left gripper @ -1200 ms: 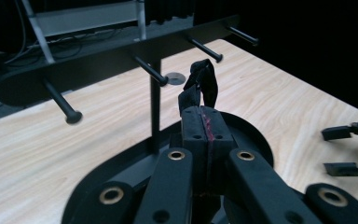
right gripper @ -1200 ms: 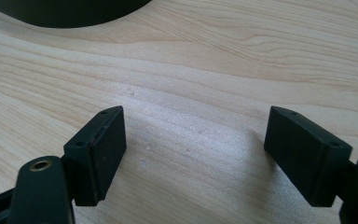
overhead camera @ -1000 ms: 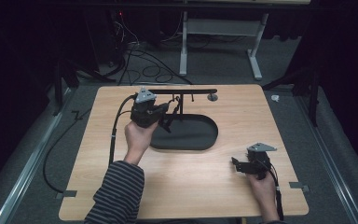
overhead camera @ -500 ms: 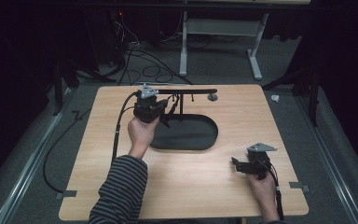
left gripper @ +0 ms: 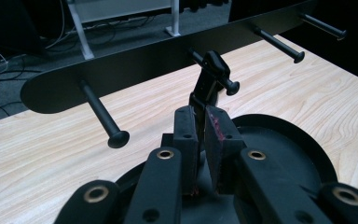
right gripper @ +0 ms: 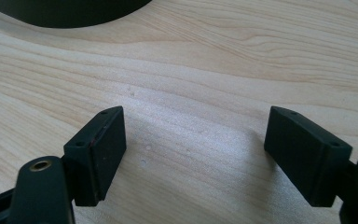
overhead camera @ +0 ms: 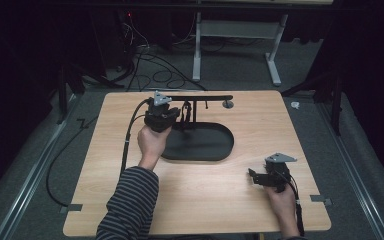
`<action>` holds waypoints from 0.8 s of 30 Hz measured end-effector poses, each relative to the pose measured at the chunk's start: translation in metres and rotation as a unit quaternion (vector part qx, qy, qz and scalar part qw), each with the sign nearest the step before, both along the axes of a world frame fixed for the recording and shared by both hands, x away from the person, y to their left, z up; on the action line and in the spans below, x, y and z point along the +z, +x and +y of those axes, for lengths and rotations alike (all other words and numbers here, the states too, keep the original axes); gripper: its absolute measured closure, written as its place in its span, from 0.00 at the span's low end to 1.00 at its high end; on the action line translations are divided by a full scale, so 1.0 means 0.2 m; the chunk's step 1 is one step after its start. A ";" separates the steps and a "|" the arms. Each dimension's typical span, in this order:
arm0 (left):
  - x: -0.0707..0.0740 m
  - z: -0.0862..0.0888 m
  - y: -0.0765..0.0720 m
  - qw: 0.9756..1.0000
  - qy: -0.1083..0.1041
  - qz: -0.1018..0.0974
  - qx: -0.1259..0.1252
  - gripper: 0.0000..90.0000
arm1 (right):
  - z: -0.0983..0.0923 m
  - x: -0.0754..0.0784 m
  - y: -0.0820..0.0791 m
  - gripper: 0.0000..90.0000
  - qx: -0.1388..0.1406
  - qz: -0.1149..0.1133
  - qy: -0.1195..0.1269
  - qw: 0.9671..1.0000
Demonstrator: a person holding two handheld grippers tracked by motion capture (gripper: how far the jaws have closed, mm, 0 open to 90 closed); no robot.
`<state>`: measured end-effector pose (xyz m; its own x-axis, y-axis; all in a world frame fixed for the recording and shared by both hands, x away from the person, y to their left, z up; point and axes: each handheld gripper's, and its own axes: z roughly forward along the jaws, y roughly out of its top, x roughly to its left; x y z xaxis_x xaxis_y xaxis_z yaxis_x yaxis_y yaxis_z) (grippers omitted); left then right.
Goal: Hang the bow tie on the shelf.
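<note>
A black rack stands at the table's far middle, with a horizontal bar carrying pegs over an oval black base. My left gripper is over the base's left end, just under the bar. In the left gripper view it is shut on a thin black piece. The top of that piece reaches the middle peg. An empty peg sticks out to the left and two more to the right. My right gripper rests low near the table's front right, open, with bare wood between its jaws.
The wooden table is bare around the rack. A small round grey disc lies by the bar's right end. The left gripper's cable trails off the left edge. White table legs and floor cables lie beyond the far edge.
My left hand has edged slightly toward the rack bar with the black piece held. The right gripper has stayed put.
</note>
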<state>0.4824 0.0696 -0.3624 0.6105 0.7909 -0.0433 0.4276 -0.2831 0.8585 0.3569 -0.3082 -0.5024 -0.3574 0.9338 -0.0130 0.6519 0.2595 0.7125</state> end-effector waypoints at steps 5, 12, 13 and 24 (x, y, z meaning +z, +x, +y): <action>0.00 0.01 -0.02 1.000 -0.008 0.002 -0.004 0.88 | 0.00 0.00 0.00 0.24 0.000 0.000 0.000 1.000; 0.00 0.05 -0.05 1.000 -0.009 0.006 -0.010 0.83 | 0.00 0.00 0.00 0.24 0.000 0.000 0.000 1.000; 0.00 0.06 -0.06 1.000 -0.011 0.008 -0.011 0.83 | 0.00 0.00 0.00 0.24 0.000 0.000 0.000 1.000; 0.03 0.09 -0.12 1.000 -0.011 -0.001 -0.021 0.79 | 0.00 0.00 0.00 0.24 0.000 0.000 0.000 1.000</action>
